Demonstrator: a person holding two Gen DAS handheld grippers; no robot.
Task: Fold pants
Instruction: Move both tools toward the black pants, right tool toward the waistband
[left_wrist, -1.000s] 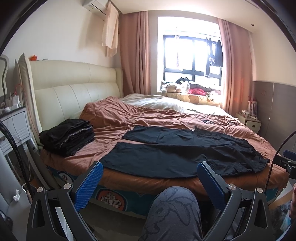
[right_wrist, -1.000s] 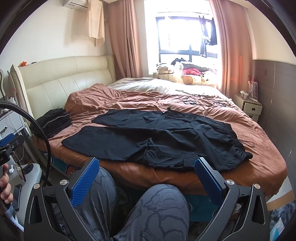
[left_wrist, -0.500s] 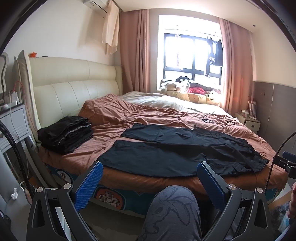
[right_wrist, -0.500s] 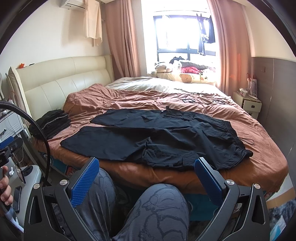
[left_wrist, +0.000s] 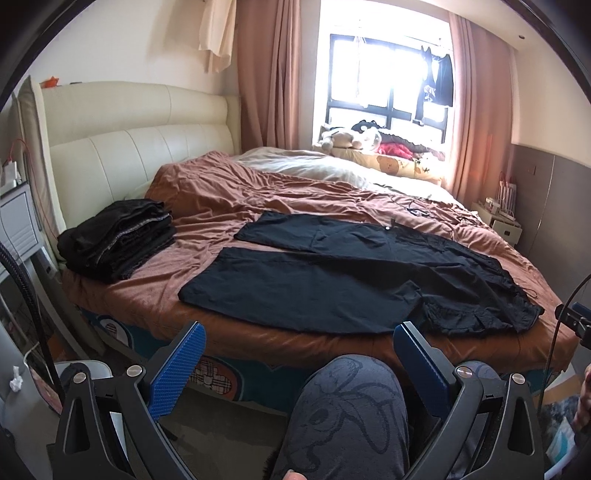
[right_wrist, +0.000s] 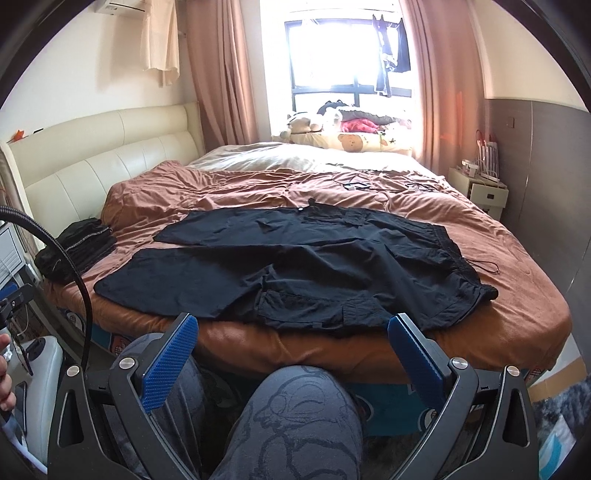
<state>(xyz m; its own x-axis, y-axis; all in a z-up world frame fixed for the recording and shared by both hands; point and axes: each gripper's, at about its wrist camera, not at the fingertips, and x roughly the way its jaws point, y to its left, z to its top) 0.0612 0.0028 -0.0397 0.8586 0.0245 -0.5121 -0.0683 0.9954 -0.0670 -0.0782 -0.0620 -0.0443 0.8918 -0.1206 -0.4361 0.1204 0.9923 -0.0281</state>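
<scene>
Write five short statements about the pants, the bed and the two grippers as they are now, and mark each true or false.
1. The black pants lie spread flat on the brown bedspread. True.
2. The left gripper is shut on a pant leg. False: it is open and holds nothing.
3. A stack of folded dark clothes sits near the headboard. True.
4. The right gripper is open, short of the pants. True.
5. The waistband lies toward the headboard. False: the leg hems point that way.
</scene>
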